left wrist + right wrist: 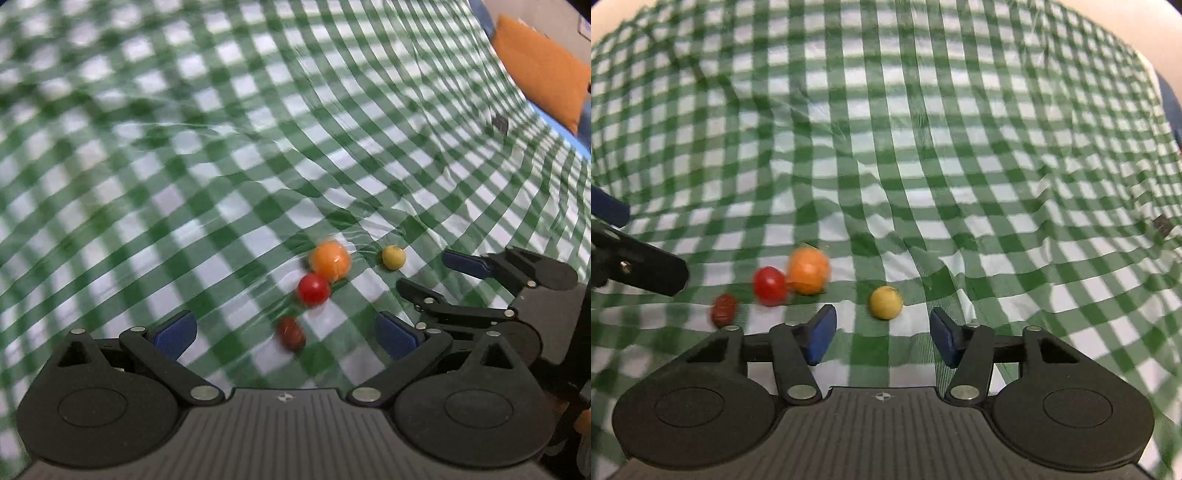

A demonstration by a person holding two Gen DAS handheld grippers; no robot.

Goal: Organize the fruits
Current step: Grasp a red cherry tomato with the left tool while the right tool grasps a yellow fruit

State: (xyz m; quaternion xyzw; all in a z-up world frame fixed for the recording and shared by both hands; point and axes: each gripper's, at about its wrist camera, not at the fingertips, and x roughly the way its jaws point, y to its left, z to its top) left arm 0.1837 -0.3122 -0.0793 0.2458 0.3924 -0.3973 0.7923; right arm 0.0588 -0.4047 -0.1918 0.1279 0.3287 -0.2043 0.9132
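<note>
— Hovering over a wrinkled green-and-white checked cloth (221, 147), what does the left wrist camera catch?

— The left gripper (286, 334) stands with its blue pads spread wide and nothing gripped. A dark red fruit (291, 333), blurred, lies on the cloth in the gap between them, touching neither. Just beyond sits a bright red fruit (314, 289), pressed against a larger orange fruit (330, 260). A small yellow fruit (393, 257) rests apart, to the right. The right gripper (436, 273) reaches in from the right edge, near the yellow fruit, holding nothing. An orange cushion (539, 77) shows at the far upper right.

— And the right wrist camera?

— Its jaws are partly open, empty. The yellow fruit (886, 302) lies on the cloth (923, 147) just ahead of the right gripper (882, 334), roughly centred between the blue fingertips (822, 332) but beyond their reach. To the left, the orange fruit (809, 270), the bright red fruit (770, 285) and the dark red fruit (724, 310) form a slanting row, all smeared by motion blur. Part of the left gripper (635, 266) intrudes at the left edge; from here its opening cannot be judged.
</note>
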